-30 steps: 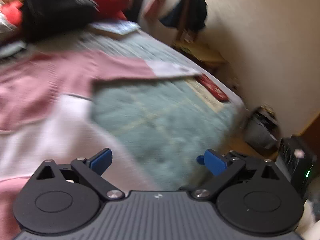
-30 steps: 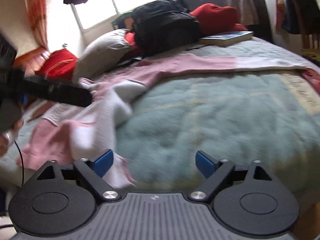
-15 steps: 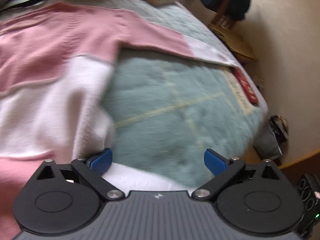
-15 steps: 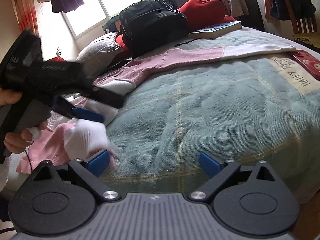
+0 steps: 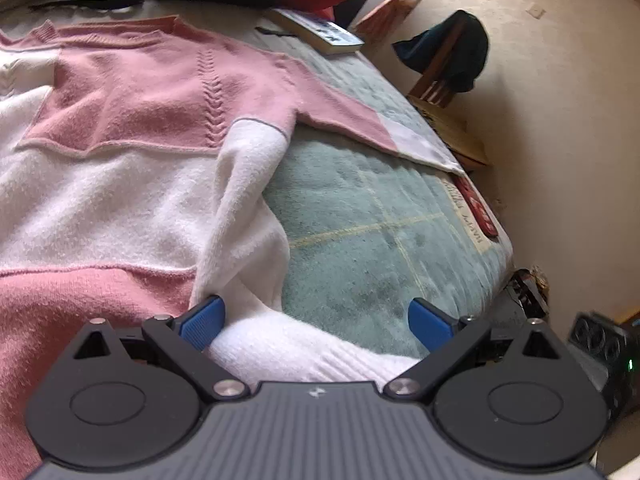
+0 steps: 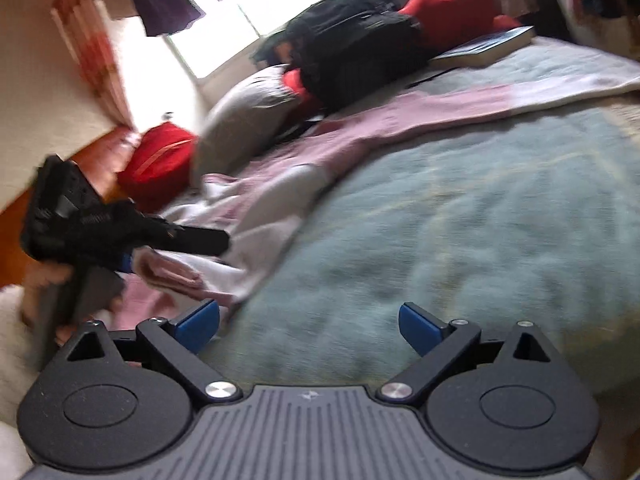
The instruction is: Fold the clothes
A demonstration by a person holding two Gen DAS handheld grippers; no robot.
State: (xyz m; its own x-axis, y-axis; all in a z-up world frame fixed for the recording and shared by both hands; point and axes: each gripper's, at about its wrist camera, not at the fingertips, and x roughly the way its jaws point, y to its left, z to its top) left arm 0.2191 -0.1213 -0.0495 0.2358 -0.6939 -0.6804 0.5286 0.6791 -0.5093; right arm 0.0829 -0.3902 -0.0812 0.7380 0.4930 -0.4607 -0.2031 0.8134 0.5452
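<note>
Since a second ago our left tongs (image 5: 316, 316) have come low over the near white hem of the pink-and-white sweater (image 5: 132, 184) spread on the bed (image 5: 380, 240); both they and our right tongs (image 6: 308, 322) gape wide and empty, so we should close squarely on the hem's edge before lifting.

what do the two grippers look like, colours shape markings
Both match. The left gripper and right gripper each have a dark grey ribbed body with a small white logo, two round black discs, black linkage arms on silver pivot screws, and blue finger pads. Seen from the right wrist view, the left one is a black pistol-grip handle; any lettering is blurred.
</note>
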